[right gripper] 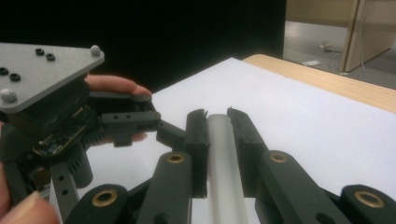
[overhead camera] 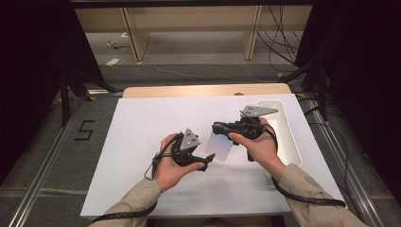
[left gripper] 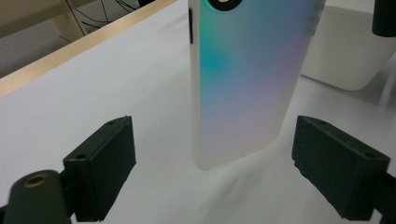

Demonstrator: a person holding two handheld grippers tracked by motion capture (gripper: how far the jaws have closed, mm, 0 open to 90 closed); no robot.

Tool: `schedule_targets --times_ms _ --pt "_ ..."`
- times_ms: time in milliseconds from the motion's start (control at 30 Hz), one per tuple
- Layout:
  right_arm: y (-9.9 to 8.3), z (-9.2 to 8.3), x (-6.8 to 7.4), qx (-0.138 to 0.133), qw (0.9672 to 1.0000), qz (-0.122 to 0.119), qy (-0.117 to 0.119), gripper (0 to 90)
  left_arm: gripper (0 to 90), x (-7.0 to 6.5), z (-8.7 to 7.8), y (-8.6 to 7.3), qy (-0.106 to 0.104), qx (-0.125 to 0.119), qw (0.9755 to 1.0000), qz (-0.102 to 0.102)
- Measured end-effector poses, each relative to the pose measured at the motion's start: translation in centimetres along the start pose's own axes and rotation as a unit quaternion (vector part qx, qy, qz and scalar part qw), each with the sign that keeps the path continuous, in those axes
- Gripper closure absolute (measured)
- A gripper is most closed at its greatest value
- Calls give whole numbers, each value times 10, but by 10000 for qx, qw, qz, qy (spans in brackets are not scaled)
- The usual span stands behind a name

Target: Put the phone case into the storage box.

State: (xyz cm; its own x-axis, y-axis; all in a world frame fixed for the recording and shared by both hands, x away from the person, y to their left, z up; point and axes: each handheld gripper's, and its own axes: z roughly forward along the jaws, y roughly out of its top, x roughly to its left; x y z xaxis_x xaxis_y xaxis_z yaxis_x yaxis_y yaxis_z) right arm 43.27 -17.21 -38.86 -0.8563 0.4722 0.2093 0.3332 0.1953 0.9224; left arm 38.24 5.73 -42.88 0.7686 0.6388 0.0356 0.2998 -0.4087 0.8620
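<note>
A phone [overhead camera: 219,146] with a white rim and a shimmering blue-pink back hangs upright just above the white table. My right gripper [overhead camera: 216,128] comes in from the right and is shut on its top edge. In the right gripper view the jaws [right gripper: 217,117] clamp the phone's white edge [right gripper: 224,172]. My left gripper [overhead camera: 206,161] sits below and to the left, open. In the left gripper view the phone [left gripper: 243,84] stands between and beyond the spread jaws of that gripper [left gripper: 220,156], and neither pad touches it. The left gripper [right gripper: 70,122] lies close beside the right one.
A white oblong tray [overhead camera: 285,135] lies at the table's right side, behind the phone in the left gripper view [left gripper: 348,51]. The white sheet [overhead camera: 137,142] covers a wooden table whose far edge [overhead camera: 203,90] shows. Beyond are floor cables and shelf legs.
</note>
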Motion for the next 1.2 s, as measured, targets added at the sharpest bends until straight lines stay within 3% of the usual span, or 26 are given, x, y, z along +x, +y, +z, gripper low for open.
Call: schedule_targets --times_ms 300,633,1200 --pt "3 -4 -3 311 9988 -317 223 799 149 0 0 0 19 9 10000 2" --pt "5 -3 -2 642 9935 -709 615 798 156 0 0 0 -31 3 10000 21" --pt "5 -4 0 821 9874 -884 1022 798 161 1 3 -3 -138 62 9999 16"
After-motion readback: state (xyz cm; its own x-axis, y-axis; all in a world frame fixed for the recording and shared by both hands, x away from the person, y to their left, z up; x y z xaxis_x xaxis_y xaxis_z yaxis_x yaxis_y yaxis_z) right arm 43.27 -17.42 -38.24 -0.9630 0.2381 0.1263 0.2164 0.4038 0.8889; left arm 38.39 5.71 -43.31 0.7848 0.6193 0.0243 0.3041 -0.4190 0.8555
